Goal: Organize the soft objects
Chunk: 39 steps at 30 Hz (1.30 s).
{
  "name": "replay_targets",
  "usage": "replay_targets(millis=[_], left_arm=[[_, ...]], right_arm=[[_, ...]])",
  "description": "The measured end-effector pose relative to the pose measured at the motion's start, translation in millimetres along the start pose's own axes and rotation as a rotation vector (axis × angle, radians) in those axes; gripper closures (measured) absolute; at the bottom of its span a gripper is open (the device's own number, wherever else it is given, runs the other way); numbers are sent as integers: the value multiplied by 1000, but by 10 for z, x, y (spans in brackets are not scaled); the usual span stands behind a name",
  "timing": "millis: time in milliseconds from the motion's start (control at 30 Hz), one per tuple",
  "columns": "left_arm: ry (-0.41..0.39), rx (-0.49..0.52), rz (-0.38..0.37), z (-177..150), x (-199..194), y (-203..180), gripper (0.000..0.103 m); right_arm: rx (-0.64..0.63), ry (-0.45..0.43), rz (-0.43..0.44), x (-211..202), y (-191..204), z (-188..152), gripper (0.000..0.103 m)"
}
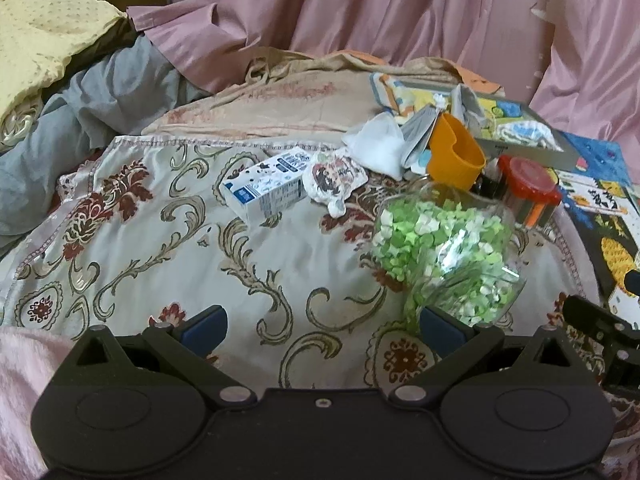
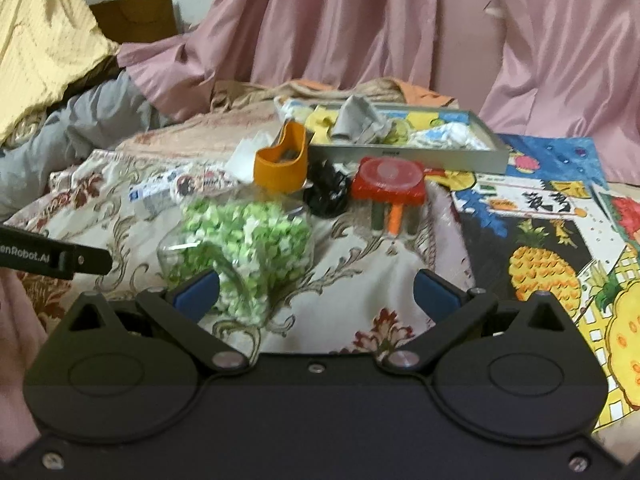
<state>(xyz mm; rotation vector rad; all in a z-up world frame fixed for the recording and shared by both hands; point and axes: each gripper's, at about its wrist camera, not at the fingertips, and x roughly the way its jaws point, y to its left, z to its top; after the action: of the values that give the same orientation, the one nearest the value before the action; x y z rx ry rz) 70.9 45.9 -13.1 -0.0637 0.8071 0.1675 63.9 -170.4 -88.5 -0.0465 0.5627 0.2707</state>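
Covering the bed is a floral cloth (image 1: 168, 248), the largest item and the carrier of everything else. Toward its far right corner lies a grey tray (image 2: 472, 156) holding crumpled cloths, on top of painted picture sheets (image 2: 536, 248). In the middle right of the cloth sits a clear bag of green paper bits (image 1: 436, 248); judged light, crinkly and slippery, best pinched at its gathered near end. Behind it stand an orange cup (image 1: 456, 156) and a red-lidded box (image 1: 528, 184), both rigid. At the middle of the far edge lie a white soft pouch (image 1: 376, 148), a small printed cushion (image 1: 334, 178) and a stiff carton (image 1: 264, 190); pouch and cushion should squash readily, so take them across the bulk.

The left claw (image 1: 320, 330) hovers low over the near edge, jaws spread, nothing held. The right claw (image 2: 316, 292) is level beside it, likewise spread and empty, its left finger just in front of the bag.
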Motion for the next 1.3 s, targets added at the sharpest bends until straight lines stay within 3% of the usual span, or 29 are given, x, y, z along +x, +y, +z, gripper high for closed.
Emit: replay_targets(millis=[333, 600, 967, 1300], left_arm=[[55, 5, 24, 2, 79, -10, 1], [87, 4, 36, 17, 130, -1, 1], [83, -51, 39, 69, 156, 69, 1], [59, -140, 45, 148, 215, 196, 1]], right_arm=[[-12, 114, 79, 235, 99, -78, 1], [-9, 131, 125, 276, 136, -96, 1], [1, 68, 216, 295, 166, 0, 1], [-15, 21, 239, 387, 234, 89, 1]])
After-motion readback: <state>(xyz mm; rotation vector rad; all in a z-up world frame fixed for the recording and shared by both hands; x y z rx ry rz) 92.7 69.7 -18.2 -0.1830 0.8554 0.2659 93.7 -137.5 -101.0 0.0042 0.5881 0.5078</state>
